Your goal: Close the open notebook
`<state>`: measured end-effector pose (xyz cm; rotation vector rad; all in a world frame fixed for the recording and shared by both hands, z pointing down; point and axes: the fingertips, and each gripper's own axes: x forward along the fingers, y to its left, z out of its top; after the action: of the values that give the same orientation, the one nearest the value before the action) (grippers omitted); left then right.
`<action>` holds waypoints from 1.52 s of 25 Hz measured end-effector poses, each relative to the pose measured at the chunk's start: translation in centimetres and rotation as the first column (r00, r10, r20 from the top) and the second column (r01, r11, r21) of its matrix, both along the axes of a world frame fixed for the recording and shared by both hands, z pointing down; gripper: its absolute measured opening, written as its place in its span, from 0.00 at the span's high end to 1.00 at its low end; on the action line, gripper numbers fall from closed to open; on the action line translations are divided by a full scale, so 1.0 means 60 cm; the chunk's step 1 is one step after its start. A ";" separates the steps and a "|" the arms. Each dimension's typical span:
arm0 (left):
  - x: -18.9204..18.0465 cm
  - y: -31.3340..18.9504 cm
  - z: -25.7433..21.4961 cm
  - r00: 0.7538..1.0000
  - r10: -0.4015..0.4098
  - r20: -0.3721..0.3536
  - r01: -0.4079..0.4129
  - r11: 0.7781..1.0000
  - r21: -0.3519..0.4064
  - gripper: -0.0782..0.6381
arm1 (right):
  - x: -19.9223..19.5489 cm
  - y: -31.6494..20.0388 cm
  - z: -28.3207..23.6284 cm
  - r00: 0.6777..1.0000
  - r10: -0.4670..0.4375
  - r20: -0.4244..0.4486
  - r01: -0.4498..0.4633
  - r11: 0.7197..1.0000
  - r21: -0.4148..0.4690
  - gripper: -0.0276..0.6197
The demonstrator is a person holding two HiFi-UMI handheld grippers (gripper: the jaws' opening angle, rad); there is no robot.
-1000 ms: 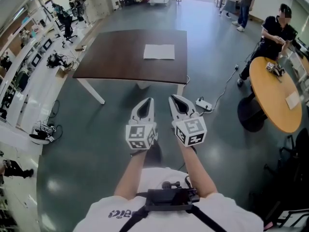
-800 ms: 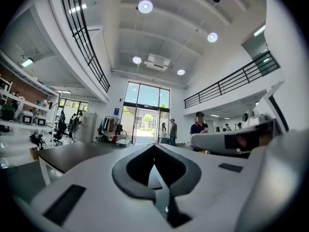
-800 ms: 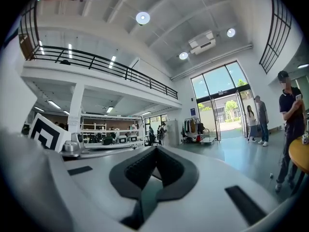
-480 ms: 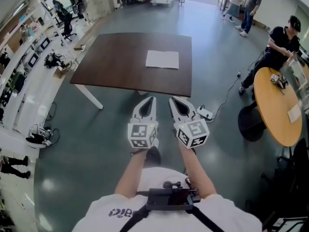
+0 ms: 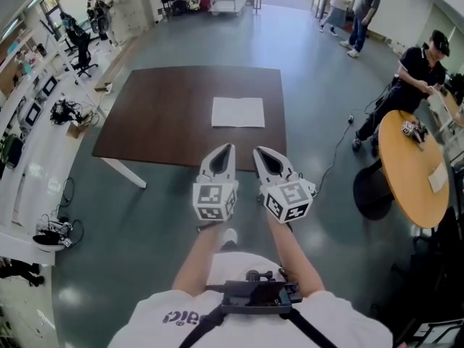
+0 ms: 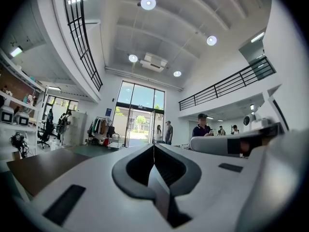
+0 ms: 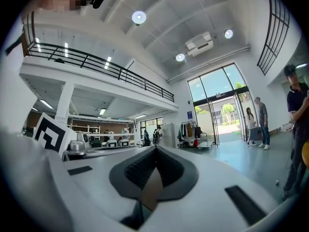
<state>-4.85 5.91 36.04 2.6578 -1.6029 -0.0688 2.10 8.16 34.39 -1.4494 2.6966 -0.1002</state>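
An open notebook [image 5: 238, 112] lies flat with white pages up on a dark brown table [image 5: 167, 114], towards its right side. Both grippers are held side by side in front of me, level, short of the table's near edge. My left gripper [image 5: 228, 148] is shut with nothing in it, and the left gripper view shows its jaws [image 6: 154, 145] pressed together, the table [image 6: 38, 170] low at the left. My right gripper [image 5: 258, 150] is shut and empty too, jaws together in the right gripper view [image 7: 155, 149]. The notebook is in neither gripper view.
A round orange table [image 5: 409, 169] stands at the right with a seated person [image 5: 419, 71] beside it. A cable [image 5: 337, 147] runs over the floor between the two tables. Two people [image 5: 355, 6] stand near the far doors. Workbenches and chairs [image 5: 43, 93] line the left wall.
Both grippers have moved forward together towards the brown table. The table and notebook now sit closer and lower in the head view. Both jaws have stayed shut.
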 end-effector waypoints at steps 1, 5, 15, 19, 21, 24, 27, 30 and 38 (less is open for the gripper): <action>-0.002 -0.018 -0.001 1.000 0.006 -0.002 -0.006 1.000 -0.001 0.88 | -0.002 -0.018 0.000 1.000 0.011 -0.004 -0.011 1.000 -0.005 0.95; -0.016 -0.094 -0.005 1.000 0.026 -0.011 -0.026 1.000 0.003 0.88 | -0.018 -0.100 -0.008 0.998 0.052 -0.022 -0.052 0.999 -0.002 0.95; -0.049 -0.225 0.026 0.999 0.034 -0.028 -0.035 0.999 -0.026 0.88 | -0.072 -0.232 0.010 1.000 0.027 -0.009 -0.027 1.000 0.010 0.95; -0.069 -0.268 0.050 0.999 0.025 -0.039 -0.027 0.997 -0.069 0.88 | -0.084 -0.267 0.030 1.000 0.013 -0.004 -0.013 1.000 -0.017 0.95; -0.069 -0.290 0.057 0.999 0.019 -0.038 -0.022 0.997 -0.072 0.88 | -0.073 -0.291 0.035 0.999 0.017 0.028 -0.017 1.000 -0.010 0.95; -0.056 -0.325 0.072 0.999 0.012 -0.048 -0.015 0.997 -0.078 0.88 | -0.050 -0.334 0.052 0.998 0.011 0.058 -0.011 1.000 -0.013 0.95; -0.048 -0.372 0.096 0.999 -0.005 -0.039 0.001 0.996 -0.090 0.88 | -0.035 -0.395 0.069 0.994 -0.006 0.112 0.007 1.000 -0.008 0.95; -0.056 -0.415 0.127 0.999 -0.026 -0.020 0.023 0.991 -0.133 0.88 | -0.035 -0.445 0.093 0.993 -0.012 0.122 0.016 0.999 -0.027 0.95; -0.076 -0.500 0.208 0.996 -0.094 0.003 0.092 0.969 -0.230 0.88 | -0.032 -0.548 0.192 1.000 -0.015 -0.026 0.011 0.985 -0.173 0.95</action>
<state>-9.39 -24.10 48.49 2.4070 -1.6226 0.0975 0.16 -24.70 45.89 -1.4871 2.7800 -0.3260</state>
